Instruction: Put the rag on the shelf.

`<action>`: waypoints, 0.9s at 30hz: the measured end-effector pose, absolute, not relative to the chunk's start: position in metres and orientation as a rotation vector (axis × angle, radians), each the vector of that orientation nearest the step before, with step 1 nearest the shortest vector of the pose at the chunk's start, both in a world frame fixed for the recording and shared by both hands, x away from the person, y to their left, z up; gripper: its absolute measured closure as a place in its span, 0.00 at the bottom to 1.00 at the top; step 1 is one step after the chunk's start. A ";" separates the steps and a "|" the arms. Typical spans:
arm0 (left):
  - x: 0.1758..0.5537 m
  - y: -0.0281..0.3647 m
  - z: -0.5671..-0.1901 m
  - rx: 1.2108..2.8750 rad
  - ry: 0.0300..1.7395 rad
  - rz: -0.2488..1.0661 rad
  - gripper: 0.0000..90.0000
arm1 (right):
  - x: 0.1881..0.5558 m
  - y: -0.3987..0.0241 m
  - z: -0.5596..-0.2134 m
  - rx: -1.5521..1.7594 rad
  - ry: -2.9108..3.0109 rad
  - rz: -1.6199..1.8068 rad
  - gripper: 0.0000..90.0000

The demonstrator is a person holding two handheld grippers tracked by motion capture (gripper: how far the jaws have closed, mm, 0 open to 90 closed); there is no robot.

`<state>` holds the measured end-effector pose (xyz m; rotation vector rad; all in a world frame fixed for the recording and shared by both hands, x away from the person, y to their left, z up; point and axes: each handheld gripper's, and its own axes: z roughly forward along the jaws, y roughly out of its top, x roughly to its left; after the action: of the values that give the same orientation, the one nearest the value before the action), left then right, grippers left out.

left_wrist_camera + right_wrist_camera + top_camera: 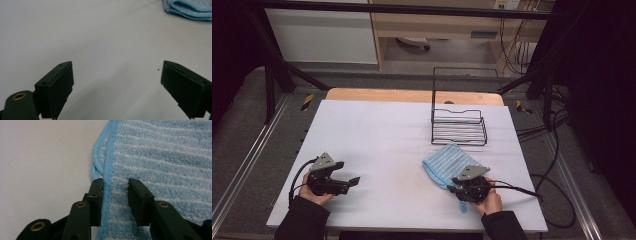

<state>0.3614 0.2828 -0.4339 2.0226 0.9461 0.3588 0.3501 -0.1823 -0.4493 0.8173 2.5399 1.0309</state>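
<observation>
over on the white bench (pixel 377 135), with no writing i can read on anything, the right gripper (pixel 115 186) sits partly spread over the hemmed edge of the blue striped cloth (pixel 446 162) near the black wire rack (pixel 459 125), while the left gripper (pixel 117 75) hangs wide apart above bare surface.

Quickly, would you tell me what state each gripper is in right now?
Left gripper: open, holding nothing.
Right gripper: part closed astride the blue cloth's edge; whether it grips cannot be told.
</observation>
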 end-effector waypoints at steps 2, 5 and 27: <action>0.361 0.283 -0.434 2.023 0.947 0.358 0.12 | 0.350 -0.182 -0.449 0.800 2.540 1.020 0.74; 0.361 0.283 -0.434 2.025 0.947 0.357 0.13 | 0.347 -0.177 -0.449 0.737 2.532 0.953 0.76; 0.362 0.282 -0.435 2.034 0.945 0.360 0.13 | 0.351 -0.179 -0.442 0.858 2.542 0.978 0.96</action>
<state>0.3620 0.2818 -0.4348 2.0339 0.9455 0.3597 0.3513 -0.1789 -0.4417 0.8582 2.5418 0.9778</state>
